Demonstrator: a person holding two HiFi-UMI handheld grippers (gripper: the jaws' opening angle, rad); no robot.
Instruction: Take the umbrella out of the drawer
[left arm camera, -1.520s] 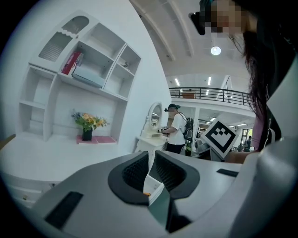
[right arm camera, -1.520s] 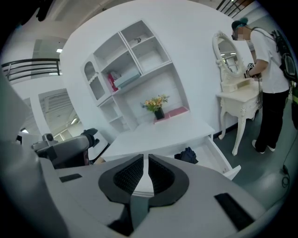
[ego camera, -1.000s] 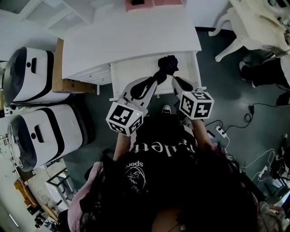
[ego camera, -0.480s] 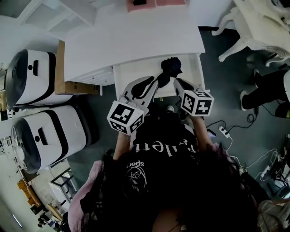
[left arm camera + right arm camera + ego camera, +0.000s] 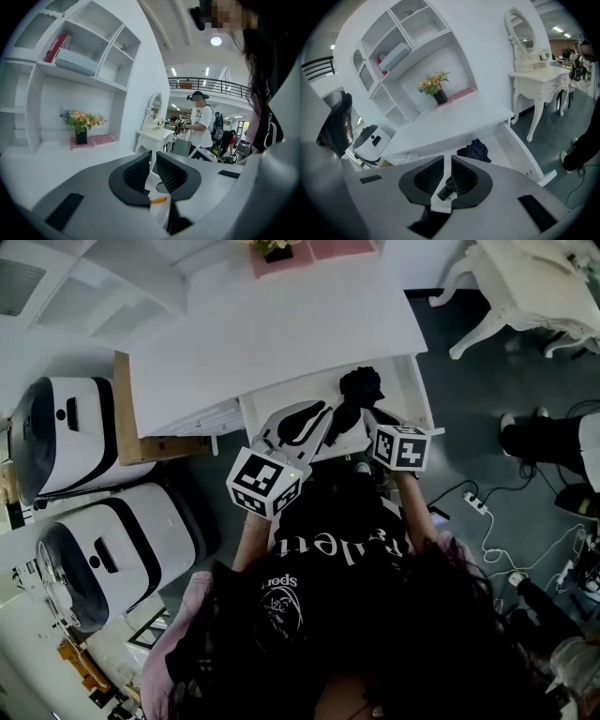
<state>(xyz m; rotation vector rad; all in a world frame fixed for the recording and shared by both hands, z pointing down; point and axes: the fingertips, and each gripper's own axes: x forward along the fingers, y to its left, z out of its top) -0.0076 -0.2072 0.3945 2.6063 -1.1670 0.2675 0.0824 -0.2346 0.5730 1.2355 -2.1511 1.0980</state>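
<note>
A person stands at the open drawer (image 5: 420, 395) of a white desk, a gripper in each hand. Nearest the body, the right gripper (image 5: 446, 161) has its jaws pressed together on the dark, round handle (image 5: 448, 186) of the umbrella (image 5: 474, 150), which sits deep between the pads; the left gripper (image 5: 153, 157), just beside it over the drawer's left half, shows jaws drawn almost together with nothing between them, and it points out across the worktop (image 5: 281, 324) rather than down at the umbrella.

From the right jaws the umbrella runs straight ahead and away: handle toward the drawer's front edge, bunched dark canopy toward the drawer's back, right of its middle and just short of the worktop's front edge; its long axis lies front to back, roughly in line with the right gripper. The canopy end appears to rest on the drawer's floor, so the umbrella is not yet out.

The coming move likely turns on that line; a lift up and back toward the person, along the axis, should bring the canopy clear of the worktop's front edge, with the right hand alone carrying.
</note>
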